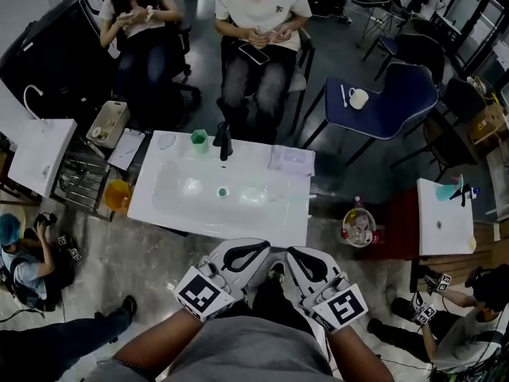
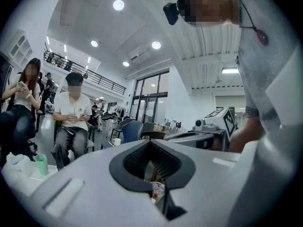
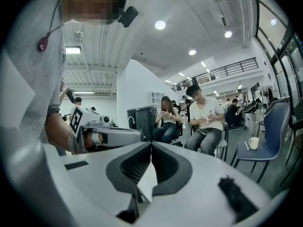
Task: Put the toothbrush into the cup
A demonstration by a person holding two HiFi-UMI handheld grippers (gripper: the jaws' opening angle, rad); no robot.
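head view dim and murky, the white sink (image 1: 183, 213) glaring softly at centre. gripper views brighter, lit by round ceiling lights (image 2: 118, 4) up top, edges bent and corners black.

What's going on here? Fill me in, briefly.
A person stands in front of a white sink with a gripper in each hand, both held close to the body. The left gripper and the right gripper sit side by side, each shut with nothing between its jaws. The green cup stands on the sink's back edge beside the black faucet, untouched. I cannot pick out the toothbrush in these views, so the job looks not yet started.
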